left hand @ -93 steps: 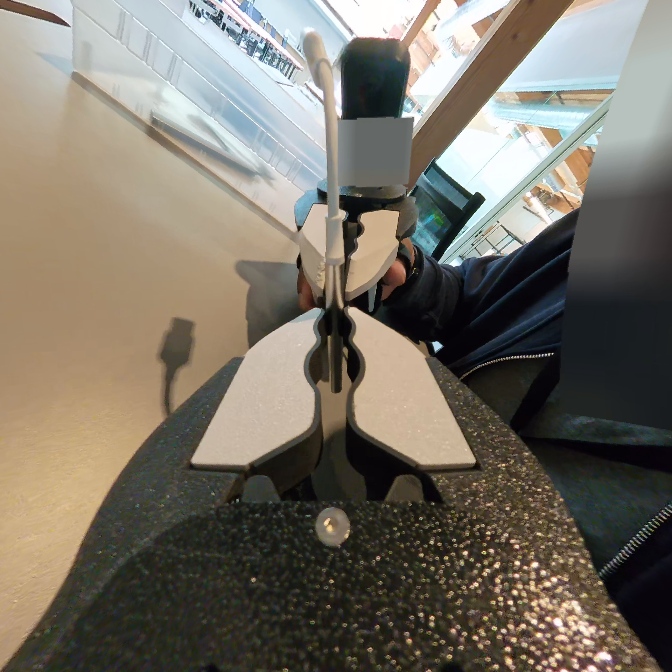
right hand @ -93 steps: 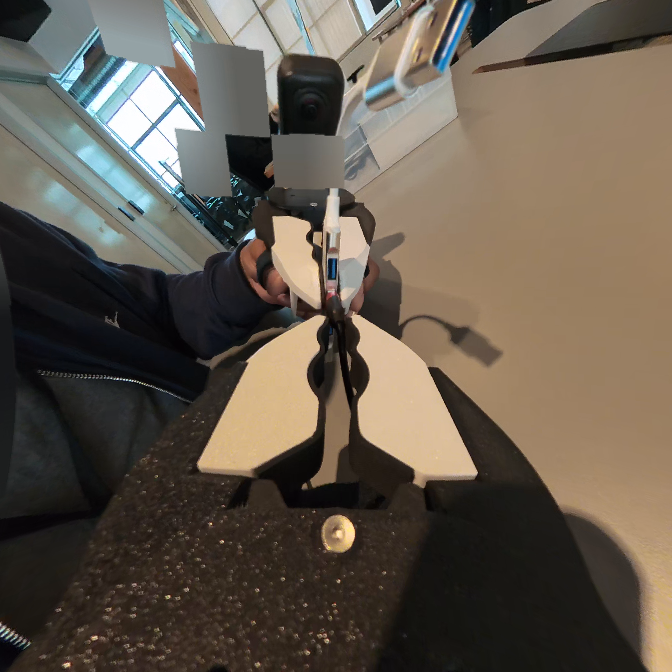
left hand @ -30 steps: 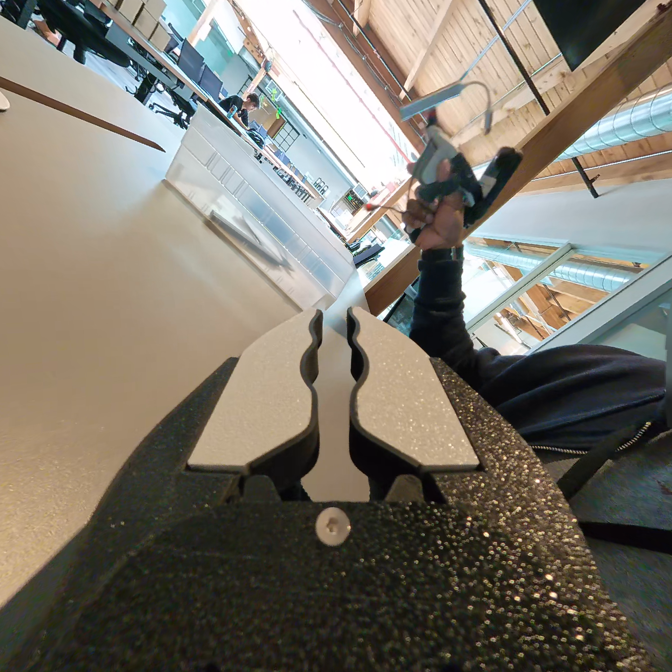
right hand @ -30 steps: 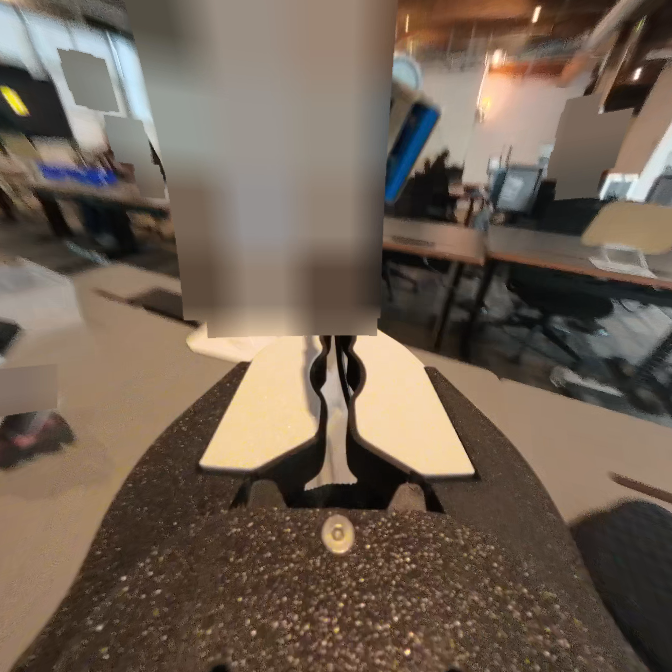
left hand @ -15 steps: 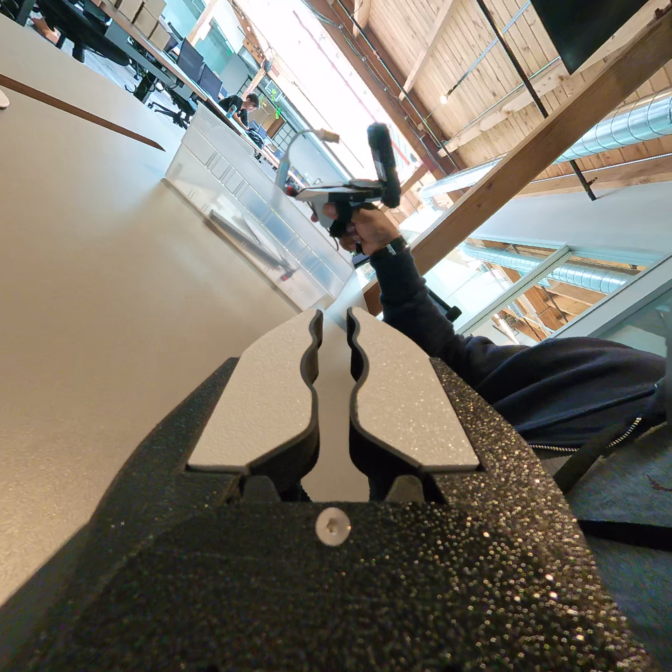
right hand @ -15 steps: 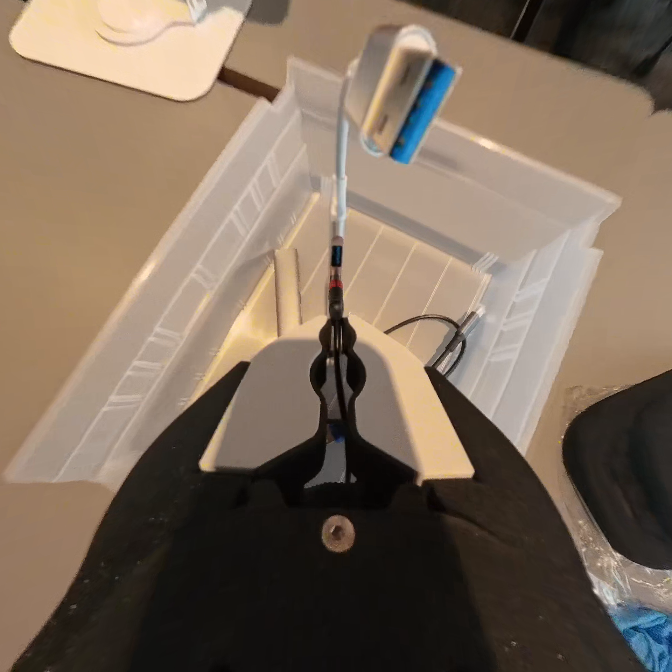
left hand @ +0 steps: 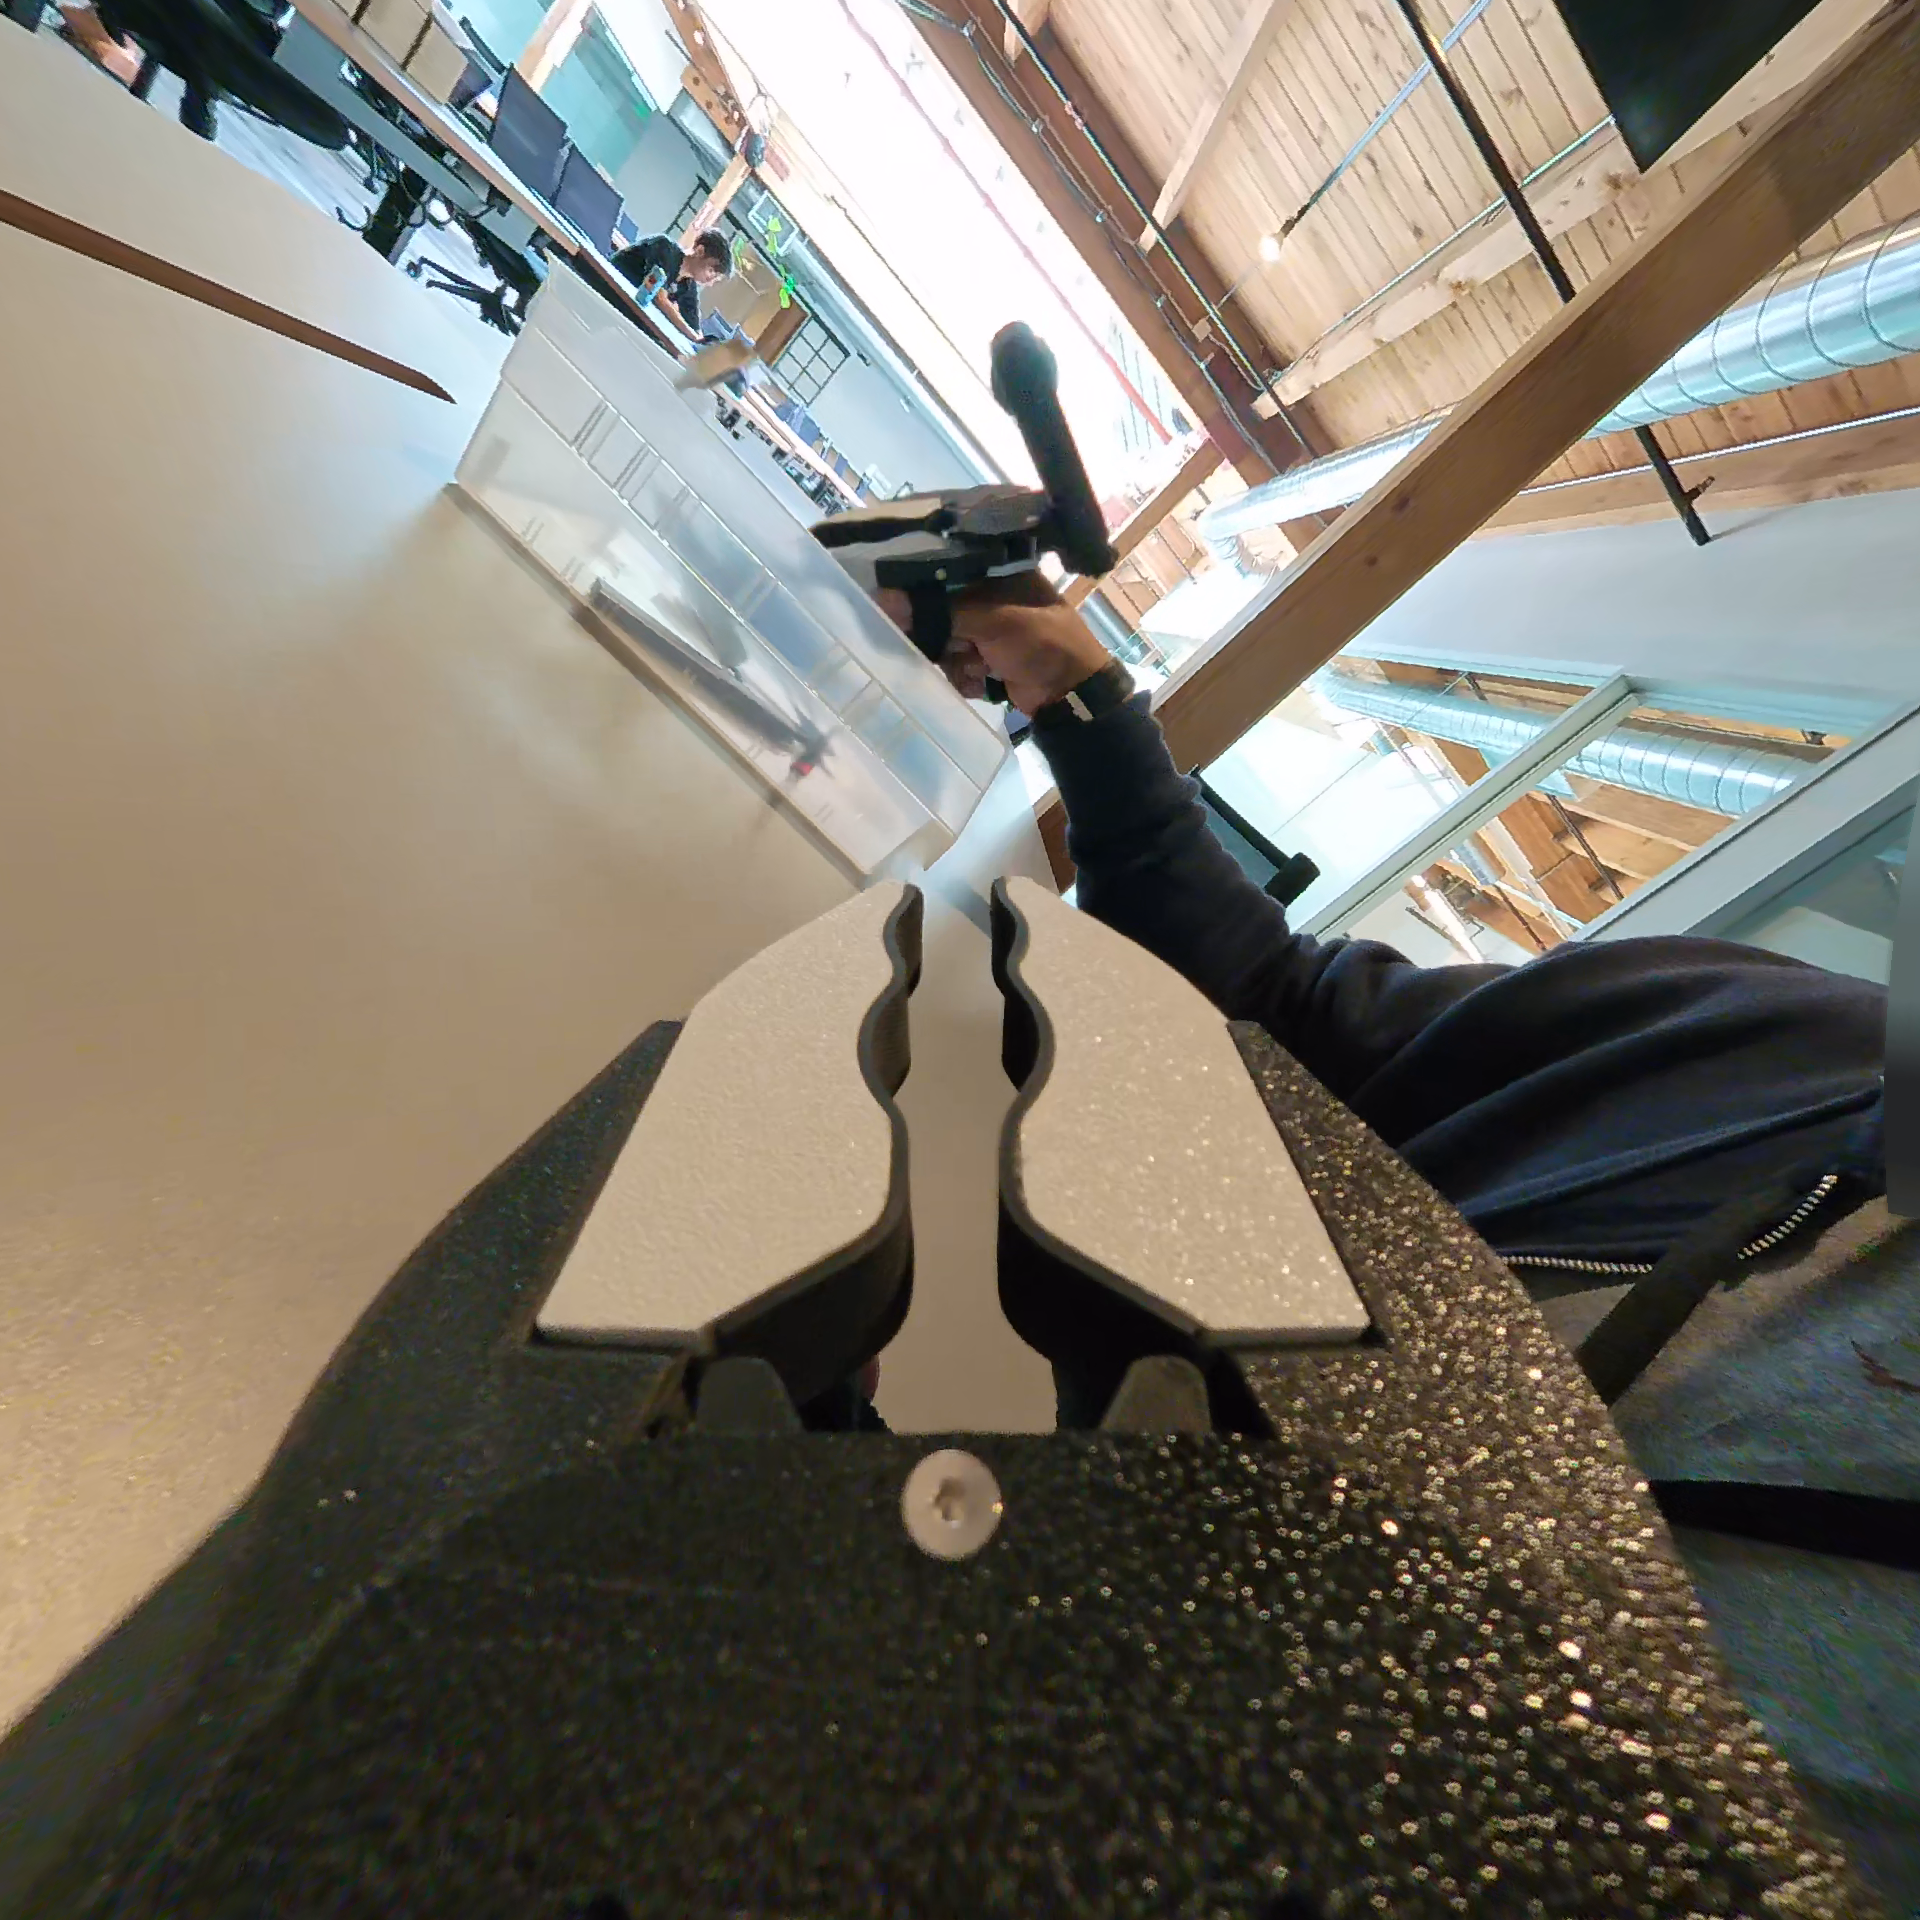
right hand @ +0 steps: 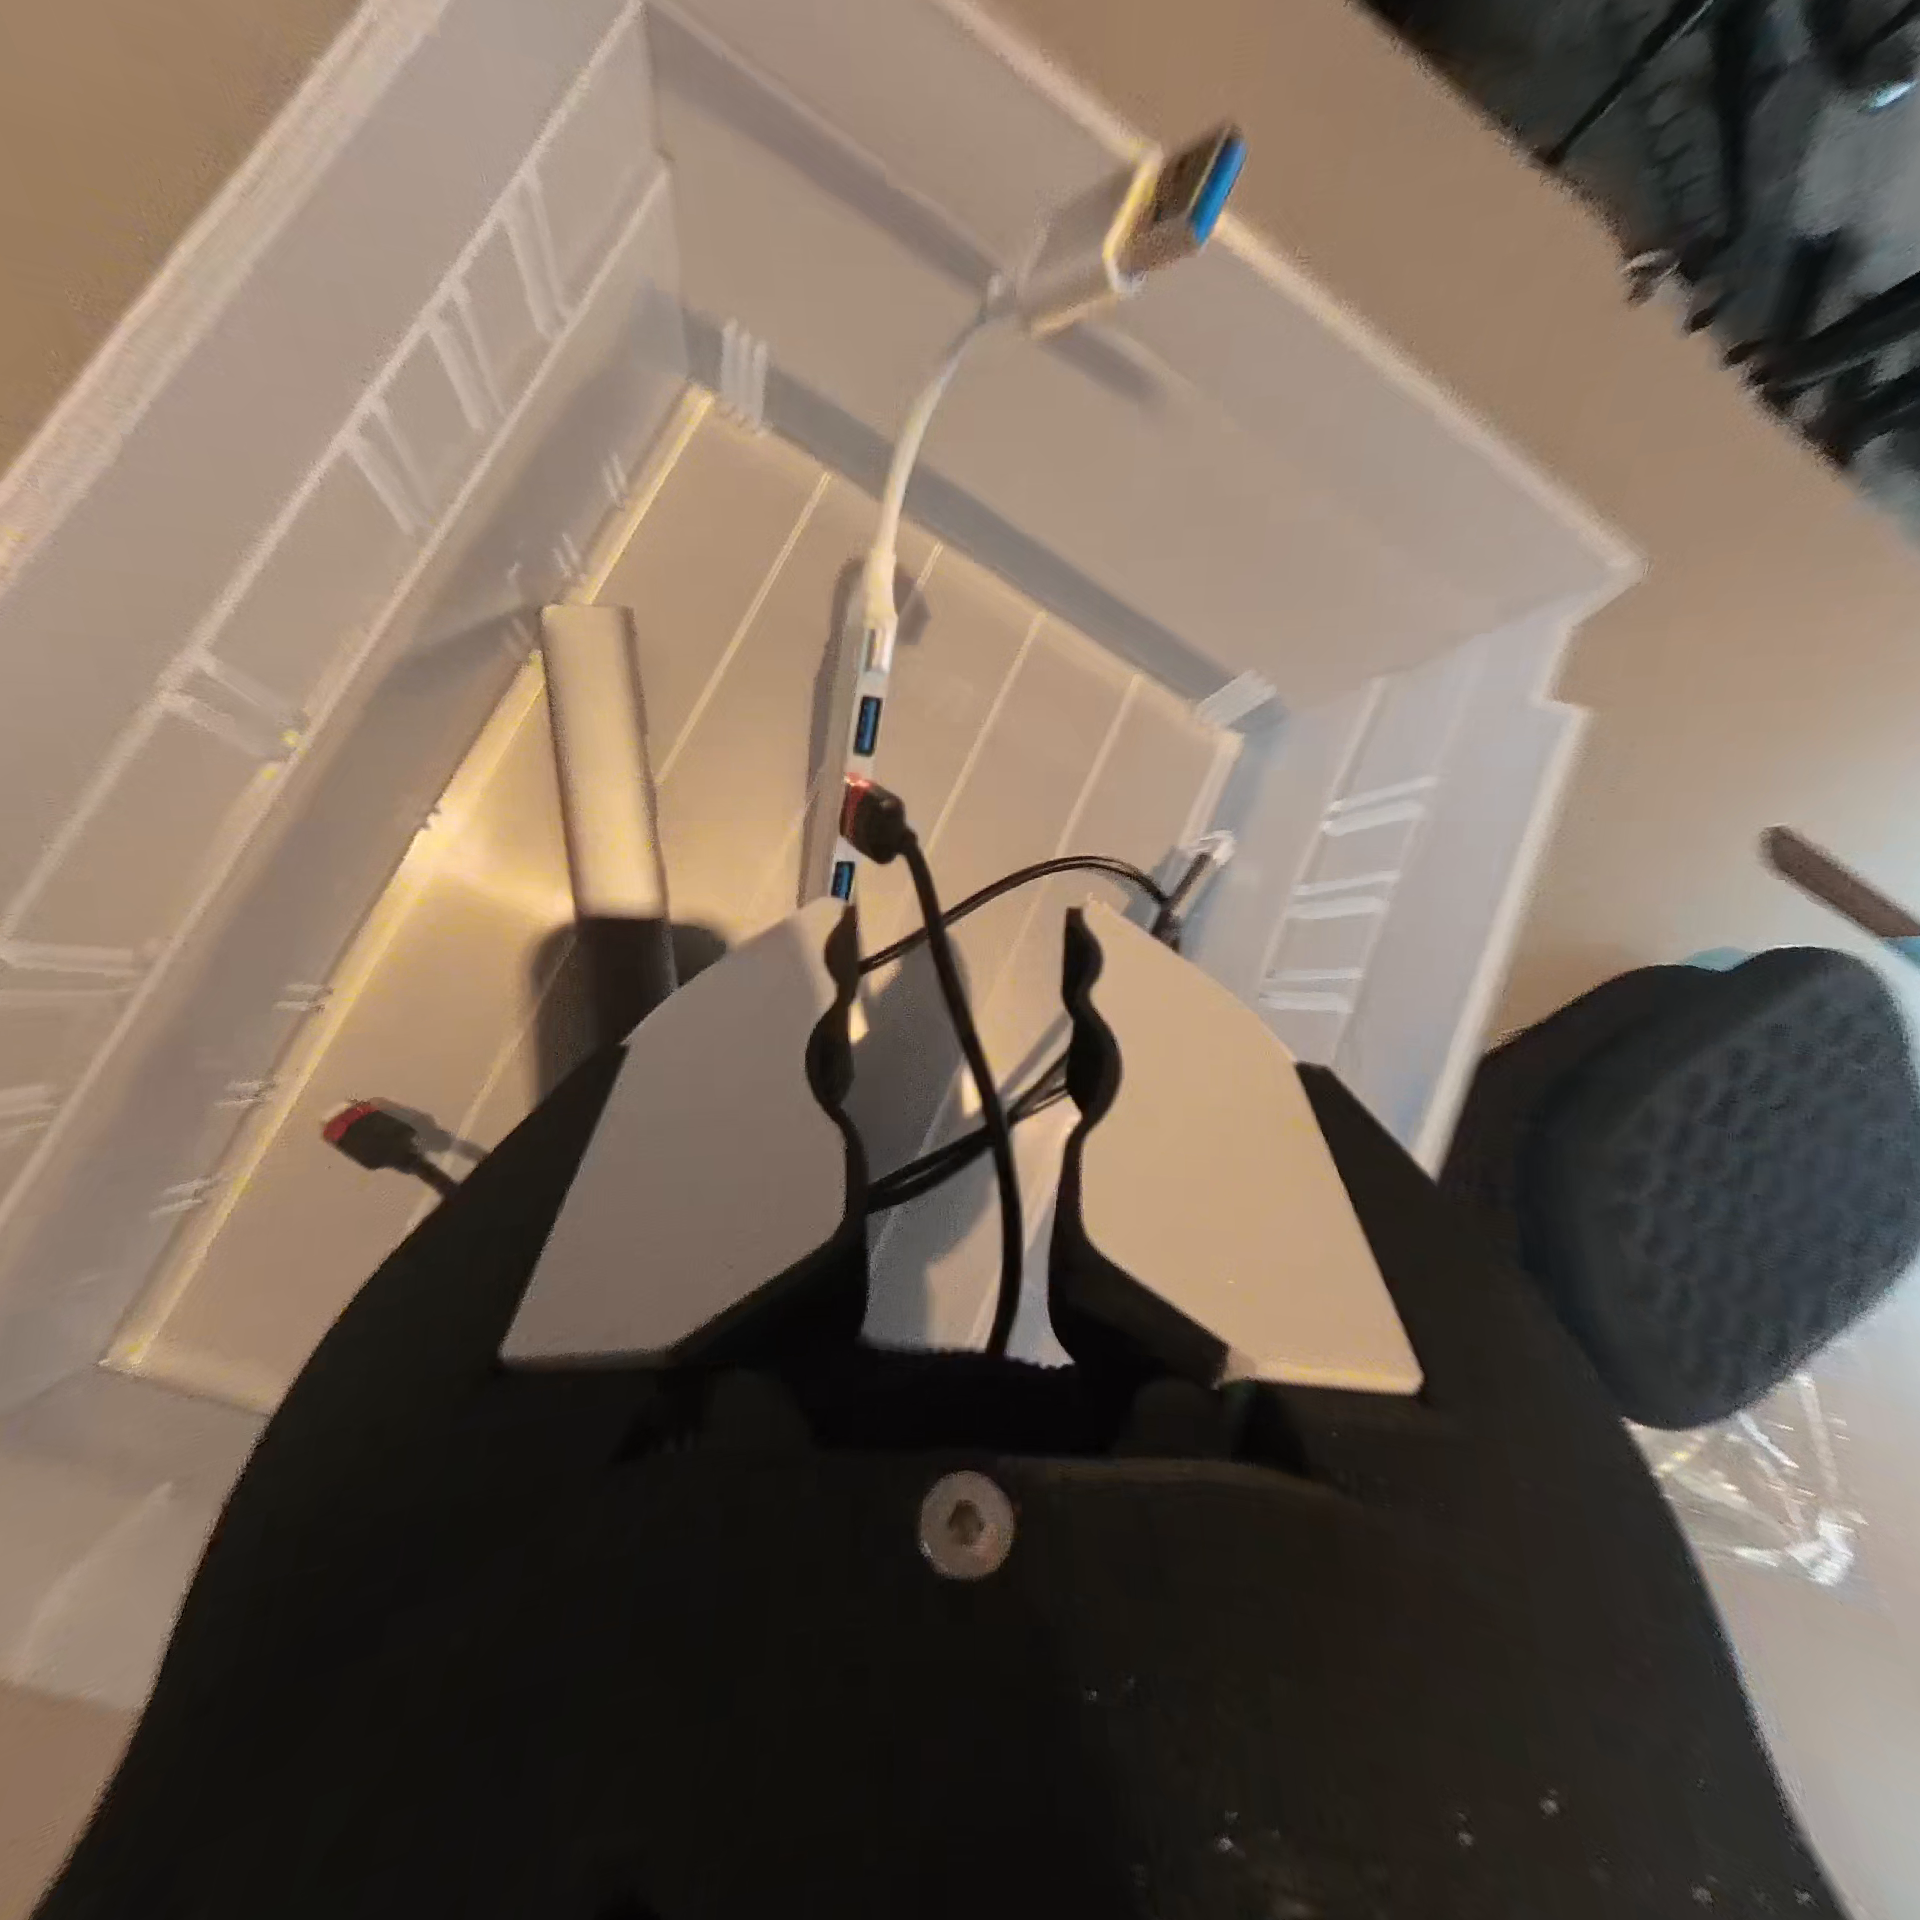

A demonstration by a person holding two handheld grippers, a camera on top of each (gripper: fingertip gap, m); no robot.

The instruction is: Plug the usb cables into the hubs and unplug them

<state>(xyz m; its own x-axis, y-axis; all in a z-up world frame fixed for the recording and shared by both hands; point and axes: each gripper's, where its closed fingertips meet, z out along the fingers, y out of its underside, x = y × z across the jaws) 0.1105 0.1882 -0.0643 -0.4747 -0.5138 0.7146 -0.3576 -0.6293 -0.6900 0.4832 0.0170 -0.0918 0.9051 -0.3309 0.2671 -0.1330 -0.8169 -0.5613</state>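
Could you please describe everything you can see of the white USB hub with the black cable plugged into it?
The white USB hub is a slim, pale bar, plastic or metal by its look, inside the clear plastic bin, standing steeply on end. Blue ports line one side; a red-and-black plug sits in one. Its black cable runs between the open right claw fingers. A white lead rises to a silver, blue-tipped connector.

The table top (left hand: 260,727) is pale and smooth, with a thin brown line (left hand: 218,301) across it on the far left. Overhead there is a wooden plank ceiling (left hand: 1299,135), a big wooden beam (left hand: 1558,343) and shiny silver pipes (left hand: 1787,322). Bright light comes in from above. Far away stand long desks (left hand: 416,145) with dark screens and black chairs. Glass walls (left hand: 1455,831) are on the right.
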